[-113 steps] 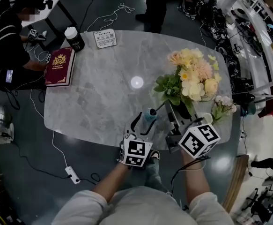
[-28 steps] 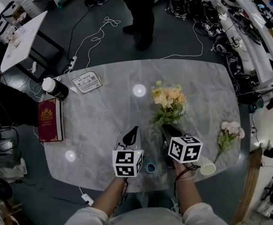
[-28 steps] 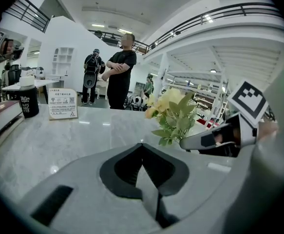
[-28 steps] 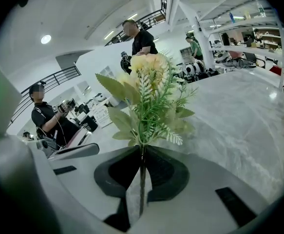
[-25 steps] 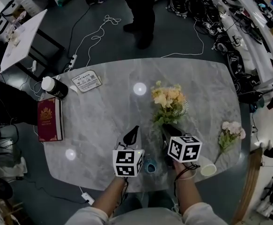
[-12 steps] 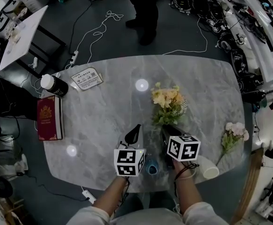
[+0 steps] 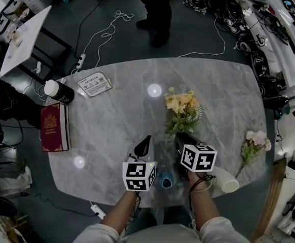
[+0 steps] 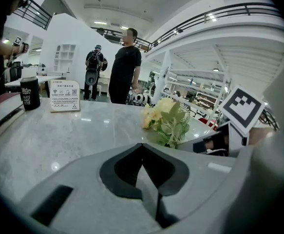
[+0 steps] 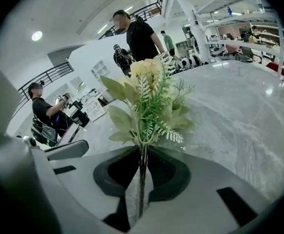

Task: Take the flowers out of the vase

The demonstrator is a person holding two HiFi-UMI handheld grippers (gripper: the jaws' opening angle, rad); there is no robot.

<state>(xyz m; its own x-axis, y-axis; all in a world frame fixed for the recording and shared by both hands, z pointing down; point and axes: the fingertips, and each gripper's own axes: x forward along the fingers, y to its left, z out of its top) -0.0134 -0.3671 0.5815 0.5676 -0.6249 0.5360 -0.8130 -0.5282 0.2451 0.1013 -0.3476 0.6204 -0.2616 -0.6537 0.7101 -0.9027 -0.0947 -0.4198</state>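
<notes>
A bunch of yellow flowers with green leaves [image 7: 181, 105] lies low over the grey marble table [image 7: 112, 125], and its heads seem to touch the top. My right gripper [image 7: 180, 138] is shut on its thin stem [image 9: 142, 179], with the blooms [image 9: 149, 96] straight ahead of the jaws. My left gripper [image 7: 144, 146] is shut with nothing in it [image 8: 142, 147], just left of the right one. From it the bunch [image 8: 166, 121] shows ahead to the right. A small blue-rimmed vase [image 7: 164, 180] stands between my forearms at the table's near edge.
A pink flower sprig [image 7: 256, 140] lies at the right edge, with a white cup [image 7: 227, 183] near it. At the left are a red book [image 7: 53, 127], a black bottle [image 7: 60, 91] and a card sign [image 7: 95, 83]. A person [image 7: 157, 9] stands beyond the table, with cables on the floor.
Several seconds ago the bunch was held high and the left gripper was at the vase. Over the last second the right gripper has sunk slightly with the bunch; the left has stayed put.
</notes>
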